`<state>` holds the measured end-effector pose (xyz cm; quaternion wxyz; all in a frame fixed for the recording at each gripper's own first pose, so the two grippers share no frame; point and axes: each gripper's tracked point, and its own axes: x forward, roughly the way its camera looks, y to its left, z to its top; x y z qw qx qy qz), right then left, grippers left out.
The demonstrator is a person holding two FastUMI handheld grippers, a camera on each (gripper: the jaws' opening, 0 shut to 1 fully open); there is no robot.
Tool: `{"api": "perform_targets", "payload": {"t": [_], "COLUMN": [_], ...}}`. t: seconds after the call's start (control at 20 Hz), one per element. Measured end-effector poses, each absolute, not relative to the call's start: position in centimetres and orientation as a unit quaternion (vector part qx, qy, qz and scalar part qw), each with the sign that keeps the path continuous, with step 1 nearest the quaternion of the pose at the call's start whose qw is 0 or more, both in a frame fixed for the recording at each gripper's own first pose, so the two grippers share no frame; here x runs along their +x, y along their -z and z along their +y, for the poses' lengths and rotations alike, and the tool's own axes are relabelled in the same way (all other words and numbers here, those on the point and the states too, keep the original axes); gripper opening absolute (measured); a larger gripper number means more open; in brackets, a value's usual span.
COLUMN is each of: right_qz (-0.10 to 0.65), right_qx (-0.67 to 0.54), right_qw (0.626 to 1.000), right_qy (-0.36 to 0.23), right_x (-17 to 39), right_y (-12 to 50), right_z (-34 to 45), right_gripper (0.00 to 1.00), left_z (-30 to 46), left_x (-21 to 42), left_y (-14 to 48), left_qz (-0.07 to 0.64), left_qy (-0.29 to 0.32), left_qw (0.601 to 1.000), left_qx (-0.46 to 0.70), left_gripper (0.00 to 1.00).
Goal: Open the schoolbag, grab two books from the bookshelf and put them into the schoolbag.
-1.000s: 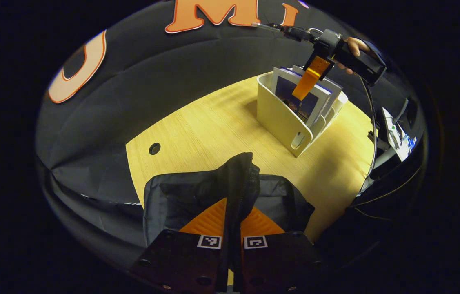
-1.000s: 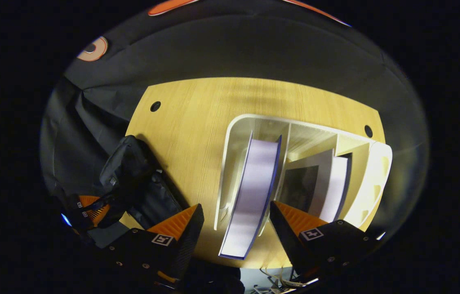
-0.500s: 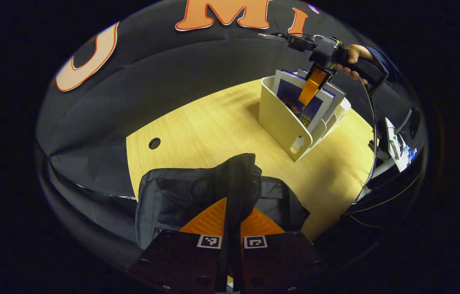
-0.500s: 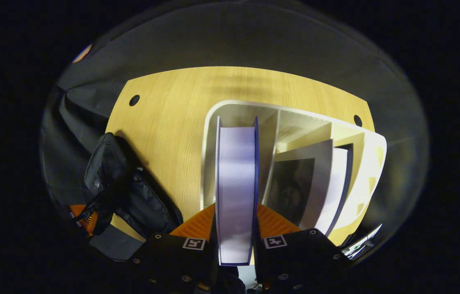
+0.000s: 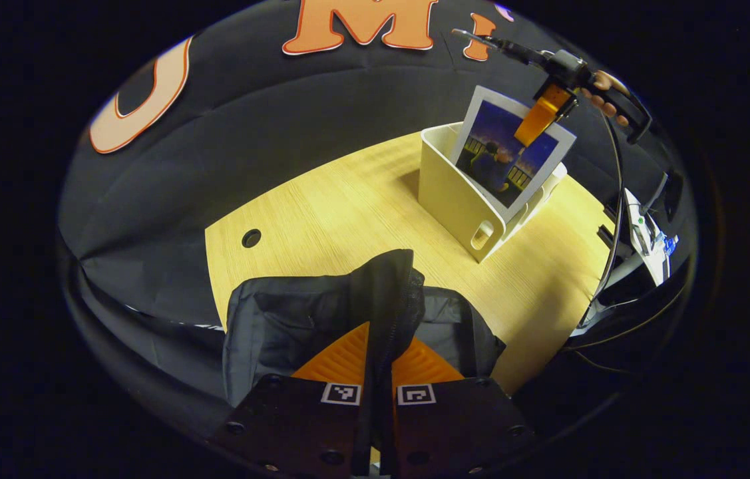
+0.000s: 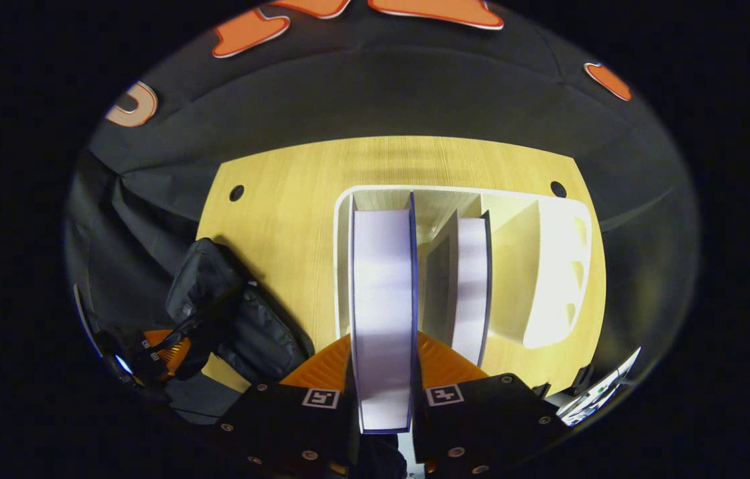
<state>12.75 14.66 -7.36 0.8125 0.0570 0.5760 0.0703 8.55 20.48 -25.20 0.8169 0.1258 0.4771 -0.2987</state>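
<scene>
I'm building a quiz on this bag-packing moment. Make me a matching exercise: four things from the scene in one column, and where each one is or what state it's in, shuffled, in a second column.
Things:
1. right gripper
2. left gripper
3. second book
4. bookshelf

States:
A. stands on the wooden table
B. pinches the schoolbag's flap
C. clamps the blue-covered book, lifted partly out of the shelf
D. sits in a shelf slot, untouched

Pairs: 1-C, 2-B, 3-D, 4-A
</scene>
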Motion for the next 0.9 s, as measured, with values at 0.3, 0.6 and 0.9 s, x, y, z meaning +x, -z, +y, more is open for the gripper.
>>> {"api": "perform_targets", "payload": {"t": [0.3,0.6,0.9], "right_qz": [0.531,0.487,0.458], "right_qx": [0.090,0.151,0.220], "right_qw": [0.840,0.856,0.854], "right_qy": [-0.068,-0.080,-0.112], "right_x": [8.9,4.4,-0.1], "right_y": [3.2,0.6,1.5], "right_z": [13.7,14.6,17.8], "right_gripper": [0.32,0.32,0.32], "left_z": [21.3,21.7,22.0], "left_x": [8.7,8.9,9.8], "left_y": [24.9,24.0,22.8], "left_qz": [0.469,0.459,0.450], "left_qy": [0.308,0.329,0.348], "left_qw": [0.816,0.806,0.799], "left_qx": [0.140,0.177,0.198], "left_gripper": [0.06,0.06,0.06]}}
